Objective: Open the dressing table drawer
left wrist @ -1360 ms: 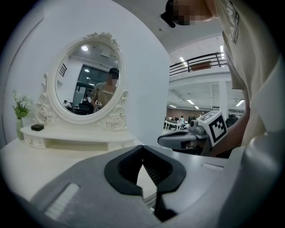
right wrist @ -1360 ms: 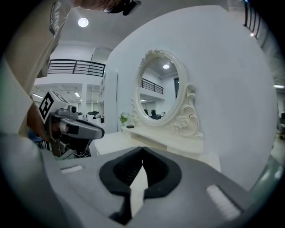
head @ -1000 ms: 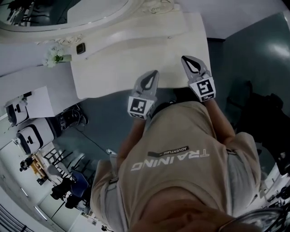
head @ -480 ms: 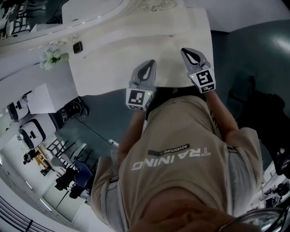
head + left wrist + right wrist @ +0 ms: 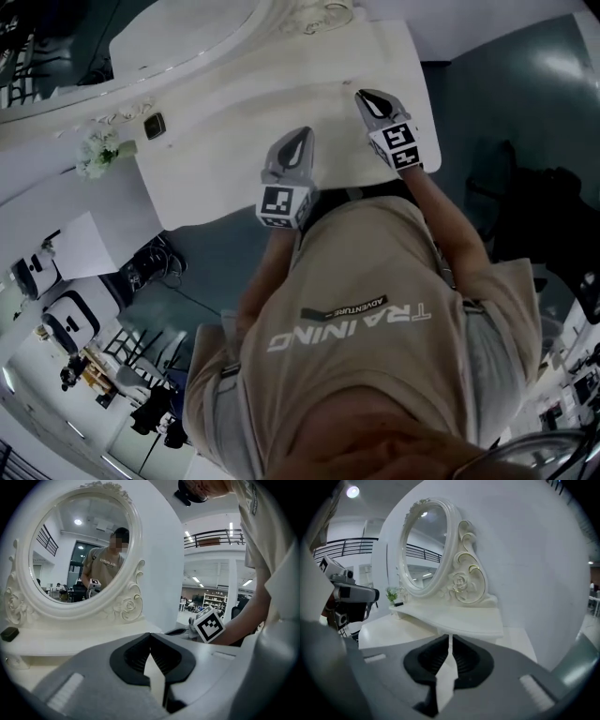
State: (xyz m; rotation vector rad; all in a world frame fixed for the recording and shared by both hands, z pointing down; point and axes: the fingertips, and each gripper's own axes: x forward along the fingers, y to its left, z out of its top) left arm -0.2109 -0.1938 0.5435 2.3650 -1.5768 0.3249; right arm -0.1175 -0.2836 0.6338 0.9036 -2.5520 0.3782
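Note:
The white dressing table (image 5: 234,141) stands in front of me under its oval mirror (image 5: 178,28). No drawer front shows in any view; the tabletop edge and my torso hide it. My left gripper (image 5: 304,132) hangs over the table's front edge, its tips together and empty (image 5: 150,637). Further right, my right gripper (image 5: 362,94) reaches over the tabletop. Its jaws are opening, with a thin slit between the tips and nothing in it (image 5: 450,639). The mirror (image 5: 424,550) and the raised shelf (image 5: 459,618) lie straight ahead of it.
A small black object (image 5: 153,126) and a sprig of white flowers (image 5: 94,155) sit at the table's left end. A wall (image 5: 487,19) closes the right side. Grey floor with cables (image 5: 159,253) and white equipment (image 5: 70,314) lies to the left.
Both grippers have moved forward over the tabletop, the right one further in and leftward. The left one now sits at the table's front edge.

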